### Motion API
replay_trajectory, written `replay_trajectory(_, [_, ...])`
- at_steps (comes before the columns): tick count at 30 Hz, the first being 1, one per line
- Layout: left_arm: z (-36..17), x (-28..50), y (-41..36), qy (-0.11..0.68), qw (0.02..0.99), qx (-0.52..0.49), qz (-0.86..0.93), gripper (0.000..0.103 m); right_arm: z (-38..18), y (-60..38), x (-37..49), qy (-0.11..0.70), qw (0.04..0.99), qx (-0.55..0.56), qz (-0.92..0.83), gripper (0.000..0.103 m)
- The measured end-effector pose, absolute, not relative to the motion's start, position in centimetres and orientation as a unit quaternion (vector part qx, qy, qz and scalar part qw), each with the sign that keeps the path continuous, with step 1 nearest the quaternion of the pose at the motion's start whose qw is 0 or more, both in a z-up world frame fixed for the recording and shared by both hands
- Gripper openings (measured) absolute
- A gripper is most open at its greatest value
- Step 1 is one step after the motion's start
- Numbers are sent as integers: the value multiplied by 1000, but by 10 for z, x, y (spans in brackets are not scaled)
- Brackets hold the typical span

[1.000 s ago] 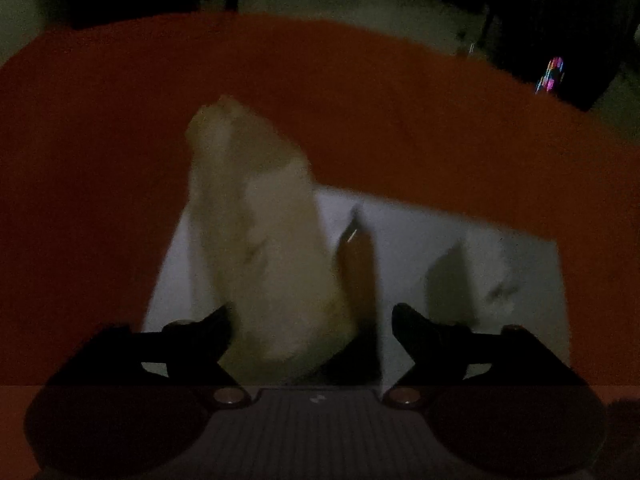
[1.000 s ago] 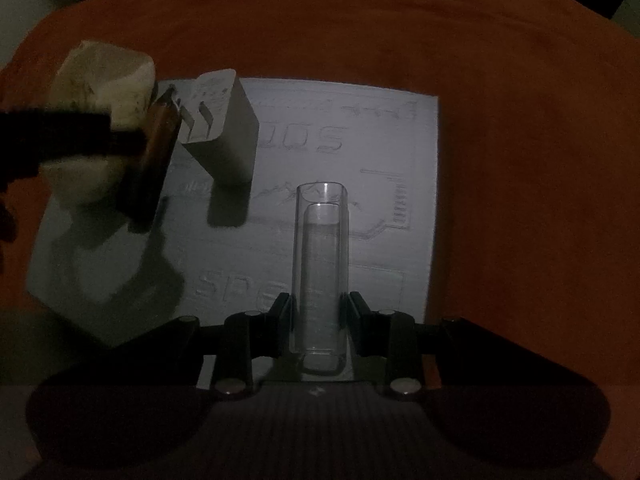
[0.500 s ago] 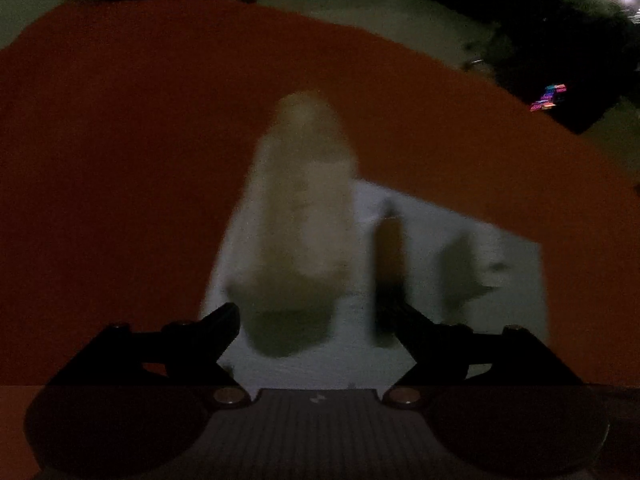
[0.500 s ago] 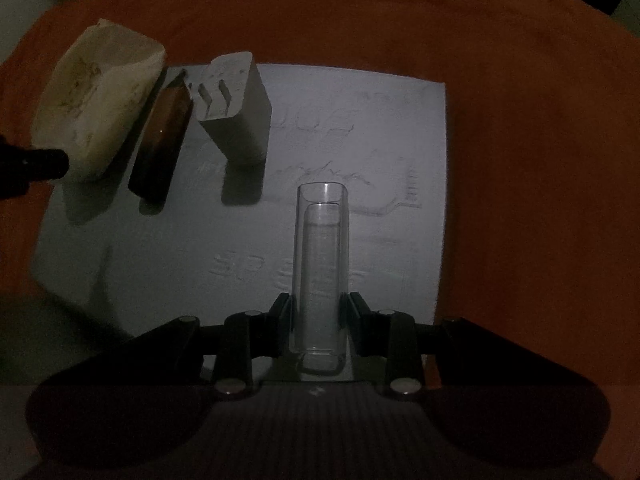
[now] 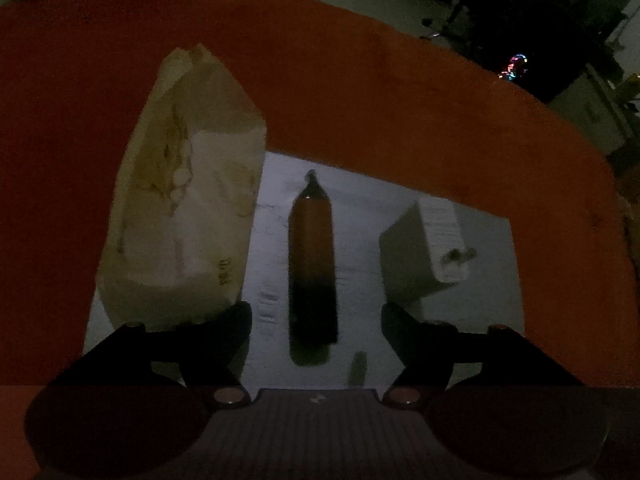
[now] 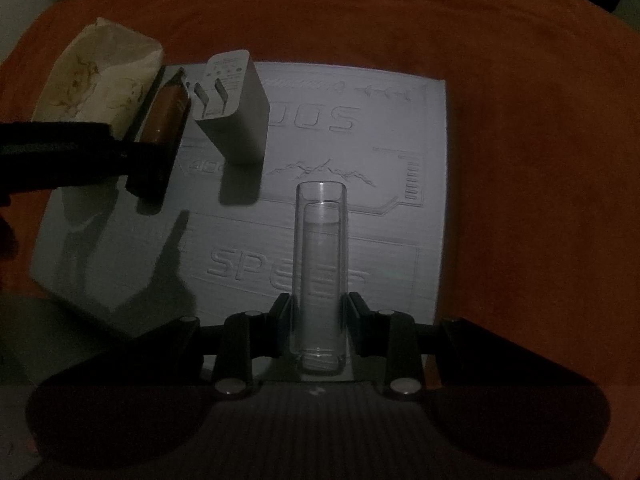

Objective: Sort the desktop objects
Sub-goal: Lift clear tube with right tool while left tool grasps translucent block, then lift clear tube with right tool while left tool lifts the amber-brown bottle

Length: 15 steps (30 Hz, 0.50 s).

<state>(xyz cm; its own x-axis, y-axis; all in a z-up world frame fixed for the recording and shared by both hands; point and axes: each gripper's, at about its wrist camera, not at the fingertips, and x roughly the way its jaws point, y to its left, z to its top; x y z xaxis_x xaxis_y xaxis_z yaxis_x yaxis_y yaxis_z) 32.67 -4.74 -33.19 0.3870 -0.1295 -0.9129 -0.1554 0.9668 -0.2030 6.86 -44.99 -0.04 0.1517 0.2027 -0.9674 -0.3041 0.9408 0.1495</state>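
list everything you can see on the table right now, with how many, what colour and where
tablecloth: one, orange-red, covers the table.
embossed board: one, pale grey, lies on the cloth.
paper packet: one, cream, at the board's left edge.
brown tube: one, brown with pointed tip, on the board between packet and charger.
charger: one, white, prongs showing, right of the tube.
clear tube: one, transparent, upright in the right gripper.
left gripper: one, black, jaws just been closing, astride the brown tube, pads not seen pressing.
right gripper: one, black, shut on the clear tube.
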Motion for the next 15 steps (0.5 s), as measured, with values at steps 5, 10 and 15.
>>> replay_trajectory(5, [-342, 331, -52, 562, 819, -116, 8, 39, 0, -447, 66, 628, 759, -46, 167, 33])
replay_trajectory(10, [-342, 322, -55, 571, 814, -105, -25, 22, 1, -448, 64, 627, 760, -43, 166, 33])
replay_trajectory(15, [-326, 294, -55, 564, 821, -74, -45, 22, 3, -452, 63, 628, 760, -36, 161, 33])
